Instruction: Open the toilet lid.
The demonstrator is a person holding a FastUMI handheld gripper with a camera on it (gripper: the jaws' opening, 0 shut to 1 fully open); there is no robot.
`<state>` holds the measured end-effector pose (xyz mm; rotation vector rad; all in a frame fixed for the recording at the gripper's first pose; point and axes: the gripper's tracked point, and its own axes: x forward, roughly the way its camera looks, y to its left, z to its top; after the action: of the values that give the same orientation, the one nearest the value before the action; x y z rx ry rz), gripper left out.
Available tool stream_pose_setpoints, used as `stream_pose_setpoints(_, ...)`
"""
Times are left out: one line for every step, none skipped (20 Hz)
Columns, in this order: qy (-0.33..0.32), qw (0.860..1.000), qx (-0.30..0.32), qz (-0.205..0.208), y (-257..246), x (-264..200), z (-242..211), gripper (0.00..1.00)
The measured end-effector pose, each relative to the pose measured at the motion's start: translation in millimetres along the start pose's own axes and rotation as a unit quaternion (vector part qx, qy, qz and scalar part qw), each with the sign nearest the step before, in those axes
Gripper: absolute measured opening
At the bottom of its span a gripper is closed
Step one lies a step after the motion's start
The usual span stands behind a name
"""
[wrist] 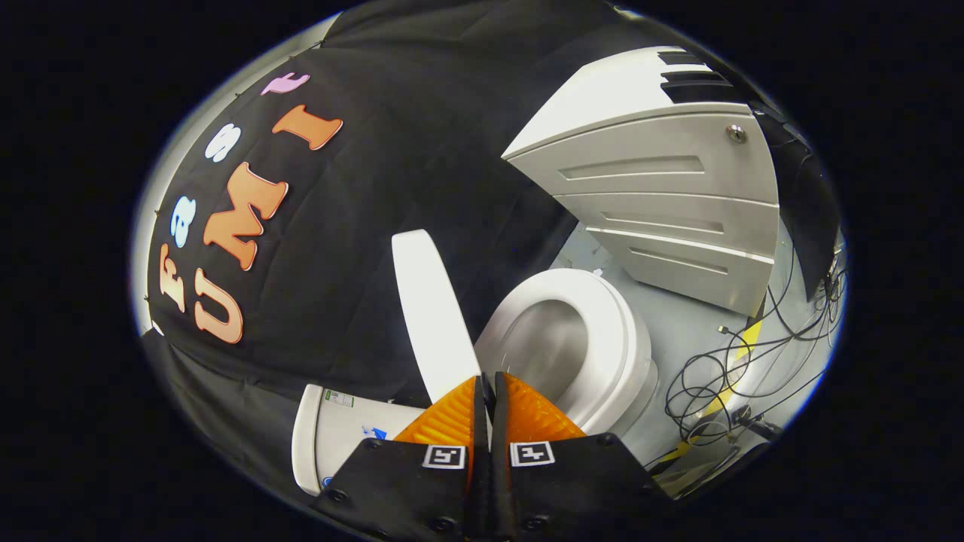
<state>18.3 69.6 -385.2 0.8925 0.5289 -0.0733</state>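
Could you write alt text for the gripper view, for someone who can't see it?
A toilet lid stands raised, its edge pinched between the two fingers of a handheld gripper, with the open toilet seat and bowl just beyond. Further off stand a white drawer cabinet and tangled cables on the floor.

You had the gripper (488,391) with its fingers pressed together, nothing between them, just before the toilet bowl (572,339). The toilet lid (433,309) stood raised to the left of the bowl, against the booth wall (392,150). The tank (331,436) lay left of the bowl, below the lid. Beyond the bowl stood a drawer cabinet (670,196) on the floor (685,324). Right of the bowl, cables (723,384) lay tangled on the floor.
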Motion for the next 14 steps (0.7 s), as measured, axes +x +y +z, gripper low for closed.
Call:
stream_pose_setpoints(-0.008,1.000,-0.004,-0.004,1,0,3,0.08)
stream_pose_setpoints(-0.011,1.000,-0.009,-0.007,2,0,3,0.08)
stream_pose_setpoints(-0.011,1.000,-0.020,-0.009,5,1,3,0.08)
stream_pose_setpoints(-0.011,0.999,-0.036,-0.013,5,3,3,0.08)
stream_pose_setpoints(-0.012,0.998,-0.052,-0.017,5,5,6,0.08)
stream_pose_setpoints(-0.011,0.998,-0.067,-0.019,6,6,5,0.08)
stream_pose_setpoints(-0.010,0.997,-0.079,-0.018,11,3,4,0.08)
stream_pose_setpoints(-0.012,0.996,-0.085,-0.013,16,1,3,0.08)
stream_pose_setpoints(-0.016,0.996,-0.085,-0.007,22,-2,2,0.08)
stream_pose_setpoints(-0.016,0.996,-0.083,-0.001,27,-5,-1,0.08)
stream_pose_setpoints(-0.016,0.996,-0.083,0.003,33,-9,-3,0.08)
stream_pose_setpoints(-0.018,0.996,-0.087,0.006,40,-12,-4,0.08)
stream_pose_setpoints(-0.025,0.995,-0.092,0.007,45,-14,-5,0.08)
stream_pose_setpoints(-0.028,0.995,-0.098,0.008,53,-15,-7,0.08)
